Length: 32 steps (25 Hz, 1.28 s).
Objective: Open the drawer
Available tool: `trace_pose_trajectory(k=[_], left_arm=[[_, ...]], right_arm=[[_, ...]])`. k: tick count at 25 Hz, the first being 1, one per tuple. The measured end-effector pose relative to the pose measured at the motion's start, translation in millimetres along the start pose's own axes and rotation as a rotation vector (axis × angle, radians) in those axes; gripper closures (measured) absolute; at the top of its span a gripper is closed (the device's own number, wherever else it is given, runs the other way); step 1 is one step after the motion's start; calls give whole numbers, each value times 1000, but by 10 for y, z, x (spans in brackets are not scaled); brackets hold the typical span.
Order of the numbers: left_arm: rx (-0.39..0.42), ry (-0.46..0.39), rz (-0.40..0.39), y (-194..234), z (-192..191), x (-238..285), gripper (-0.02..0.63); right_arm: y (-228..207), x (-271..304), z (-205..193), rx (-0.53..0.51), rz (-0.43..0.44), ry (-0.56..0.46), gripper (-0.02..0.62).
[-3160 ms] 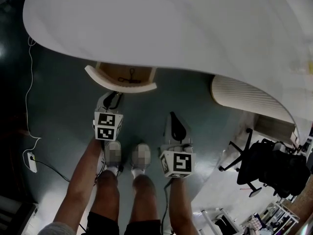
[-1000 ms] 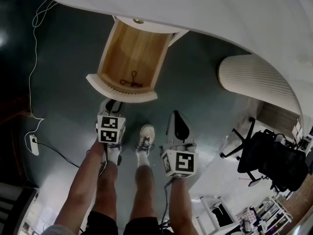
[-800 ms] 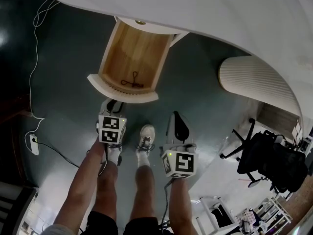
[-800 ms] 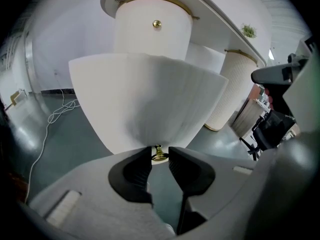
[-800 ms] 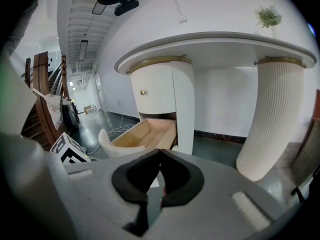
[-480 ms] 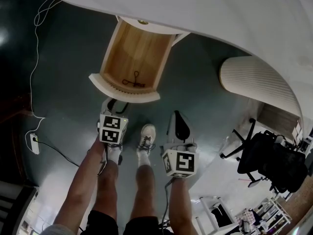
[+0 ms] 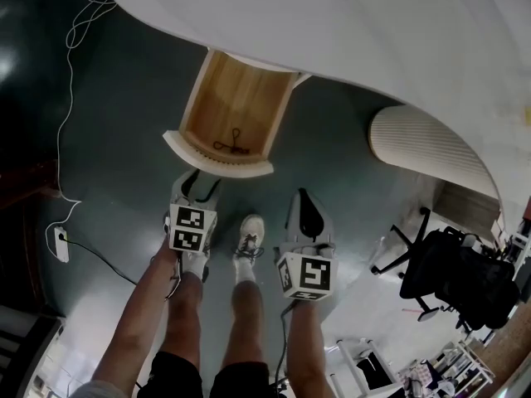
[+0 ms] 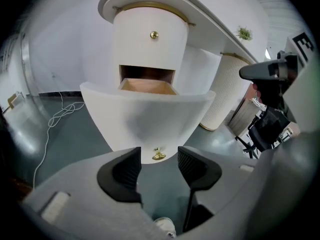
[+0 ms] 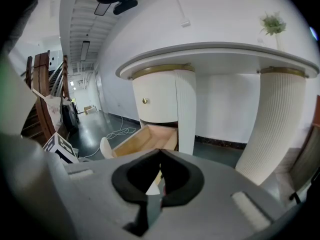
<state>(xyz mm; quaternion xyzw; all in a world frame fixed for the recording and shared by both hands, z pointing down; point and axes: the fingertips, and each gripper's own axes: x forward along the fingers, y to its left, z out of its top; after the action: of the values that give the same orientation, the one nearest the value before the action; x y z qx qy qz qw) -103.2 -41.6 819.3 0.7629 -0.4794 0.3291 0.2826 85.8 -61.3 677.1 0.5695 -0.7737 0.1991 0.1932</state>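
Observation:
The lower drawer (image 7: pixel 236 110) stands pulled far out of the white cabinet, its wooden inside bare except for a small black clip (image 7: pixel 235 144). Its curved white front (image 8: pixel 150 116) carries a small brass knob (image 8: pixel 158 154). In the left gripper view that knob sits just beyond my left gripper (image 8: pixel 159 165), in line with the gap; the jaws have just been opening and stand wide, touching nothing. From the head view, my left gripper (image 7: pixel 201 181) hangs a little short of the drawer front. My right gripper (image 9: pixel 160 157) is shut and empty, off to the right (image 7: pixel 299 199).
The upper drawer is closed, with its own brass knob (image 8: pixel 154 34). A white tabletop (image 7: pixel 348 23) overhangs, with a ribbed pedestal (image 7: pixel 423 148) at right. A black office chair (image 7: pixel 456 276) is further right. A cable (image 7: pixel 62 114) and plug strip (image 7: pixel 58 245) lie left. My shoes (image 7: pixel 249 232) are below.
The drawer slid far out between the oldest frame and one second ago. Since then the left gripper has drawn back from the drawer front, leaving a gap.

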Motion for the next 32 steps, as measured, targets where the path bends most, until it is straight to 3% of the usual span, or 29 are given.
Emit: trace_pose_trajectory(k=[11,32], left_arm=[[-14,-80,22,-17,630,-758,374],[82,-371,61,-25,3151,-2830,426]], right_arm=[[154,-297,654,-40,14,-26,592],[357,-1370,3076,-76,-13,-232,592]])
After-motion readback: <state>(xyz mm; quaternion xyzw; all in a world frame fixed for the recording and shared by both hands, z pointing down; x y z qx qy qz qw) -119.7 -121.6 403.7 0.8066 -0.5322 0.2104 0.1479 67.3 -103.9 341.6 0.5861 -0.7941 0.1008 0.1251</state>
